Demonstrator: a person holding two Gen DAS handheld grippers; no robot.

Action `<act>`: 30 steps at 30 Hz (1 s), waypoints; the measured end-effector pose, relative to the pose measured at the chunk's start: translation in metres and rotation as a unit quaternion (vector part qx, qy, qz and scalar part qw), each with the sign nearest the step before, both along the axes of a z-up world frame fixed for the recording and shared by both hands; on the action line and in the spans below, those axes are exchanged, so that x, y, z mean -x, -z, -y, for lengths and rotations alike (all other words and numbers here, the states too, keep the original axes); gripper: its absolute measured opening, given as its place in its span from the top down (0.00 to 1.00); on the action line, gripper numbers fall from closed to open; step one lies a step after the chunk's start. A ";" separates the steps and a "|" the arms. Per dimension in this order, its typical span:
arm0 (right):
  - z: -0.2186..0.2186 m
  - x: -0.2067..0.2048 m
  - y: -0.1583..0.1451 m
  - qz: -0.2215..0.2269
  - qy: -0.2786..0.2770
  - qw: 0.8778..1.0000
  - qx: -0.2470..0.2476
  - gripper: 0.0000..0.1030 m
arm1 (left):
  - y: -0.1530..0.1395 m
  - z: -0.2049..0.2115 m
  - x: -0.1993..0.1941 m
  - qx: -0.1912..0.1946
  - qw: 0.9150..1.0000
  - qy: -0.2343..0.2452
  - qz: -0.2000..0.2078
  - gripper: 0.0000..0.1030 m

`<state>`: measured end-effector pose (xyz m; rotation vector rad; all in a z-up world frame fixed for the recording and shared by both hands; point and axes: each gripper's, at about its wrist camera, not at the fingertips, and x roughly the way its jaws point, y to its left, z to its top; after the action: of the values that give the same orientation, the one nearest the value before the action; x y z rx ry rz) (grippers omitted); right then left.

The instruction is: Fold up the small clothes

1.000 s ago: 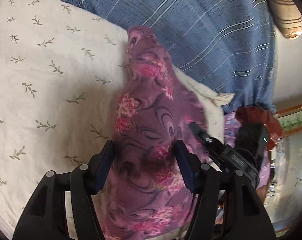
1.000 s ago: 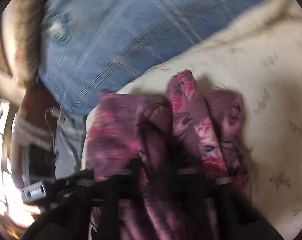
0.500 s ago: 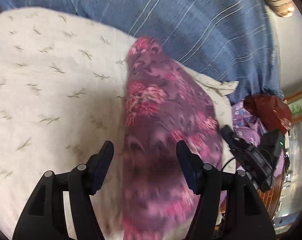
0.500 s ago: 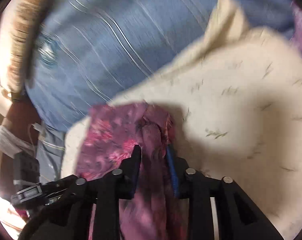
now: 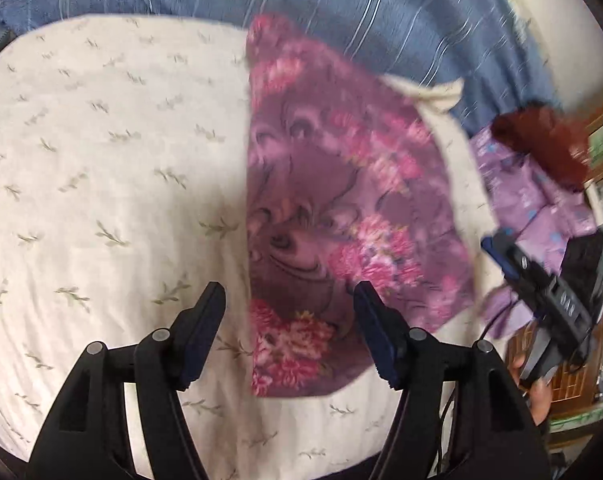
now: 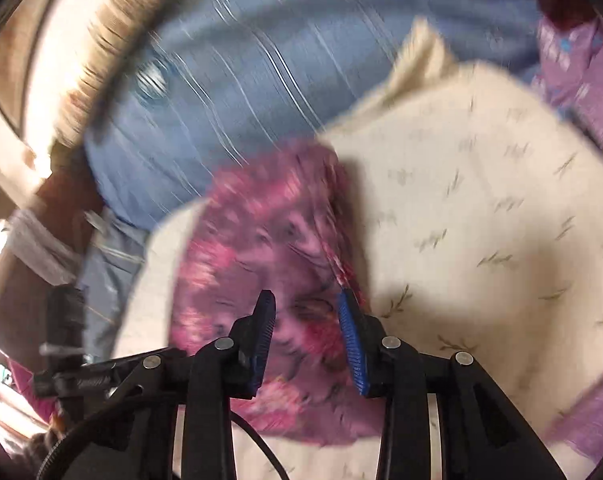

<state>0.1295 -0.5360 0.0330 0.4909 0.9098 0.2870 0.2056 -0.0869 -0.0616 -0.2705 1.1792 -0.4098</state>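
Cream leaf-print pillow (image 5: 101,184) on blue striped sheet (image 5: 341,4); wooden furniture (image 5: 569,380) at right edge.

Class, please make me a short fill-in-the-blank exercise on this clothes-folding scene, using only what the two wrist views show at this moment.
1. The purple floral garment lies on a cream cloth printed with small ____ sprigs.
2. Behind the cream cloth lies a ____ striped fabric.
3. The left gripper holds ____ between its pads.
4. The right gripper has jaws that are opening, and its pads are ____ in colour.

Missing words: leaf; blue; nothing; blue
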 end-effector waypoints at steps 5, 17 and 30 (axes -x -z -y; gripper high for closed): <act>0.011 0.043 0.013 -0.017 0.030 0.999 -0.014 0.49 | 0.014 0.002 0.007 0.001 1.000 0.003 -0.022 0.35; -0.015 0.041 0.023 -0.079 0.023 0.996 -0.027 0.60 | 0.003 0.007 0.027 -0.037 0.999 0.016 0.010 0.35; 0.014 0.026 -0.008 -0.082 0.064 0.994 -0.013 0.41 | -0.027 0.014 0.011 -0.121 0.987 -0.016 0.103 0.34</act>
<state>0.1034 -0.5503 0.0407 0.6007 1.0302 0.1431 0.1945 -0.1009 -0.0349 -0.0357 1.0091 -0.2556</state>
